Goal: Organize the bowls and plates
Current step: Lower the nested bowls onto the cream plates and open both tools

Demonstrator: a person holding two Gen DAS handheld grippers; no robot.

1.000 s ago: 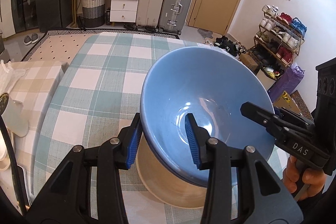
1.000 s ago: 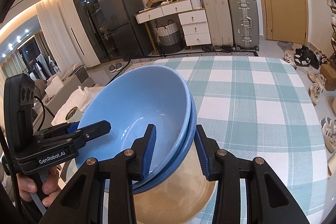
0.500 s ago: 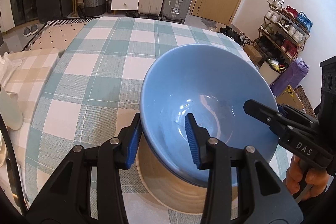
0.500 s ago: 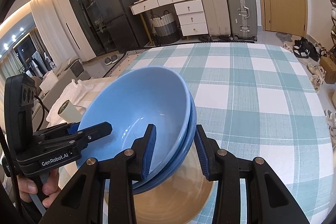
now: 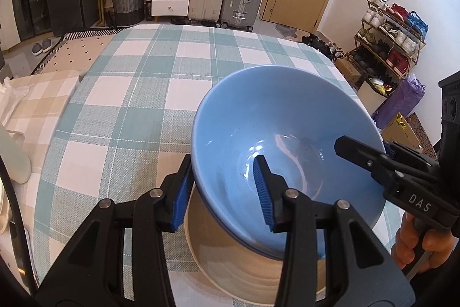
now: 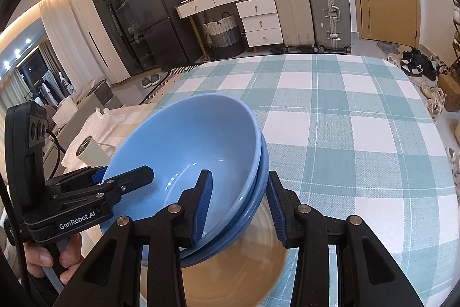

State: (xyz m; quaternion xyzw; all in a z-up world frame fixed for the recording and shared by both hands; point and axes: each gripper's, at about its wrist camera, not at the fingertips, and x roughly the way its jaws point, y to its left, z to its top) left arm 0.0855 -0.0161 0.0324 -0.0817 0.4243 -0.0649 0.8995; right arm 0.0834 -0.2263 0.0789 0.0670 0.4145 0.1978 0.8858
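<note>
Two nested blue bowls [image 5: 276, 117] [image 6: 189, 140] sit tilted over a beige bowl [image 5: 230, 263] [image 6: 230, 275] on the checked tablecloth. My left gripper [image 5: 222, 193] straddles the near-left rim of the blue bowls, one finger outside, one inside. My right gripper [image 6: 238, 205] straddles the opposite rim the same way. Each gripper shows in the other's view, the right one [image 5: 373, 160] and the left one [image 6: 115, 183]. Both pairs of pads sit close to the rim; firm contact is unclear.
The green-and-white checked table [image 5: 138, 94] [image 6: 345, 134] stretches beyond the bowls. A beige-checked surface with white items [image 5: 17, 134] lies left. A white cup-like object [image 6: 92, 151] lies past the table edge. Suitcases, drawers and a shoe rack stand behind.
Both grippers and the blue bowls have lowered toward the table over the beige bowl; the background has shifted upward. Finger spacing looks the same.
</note>
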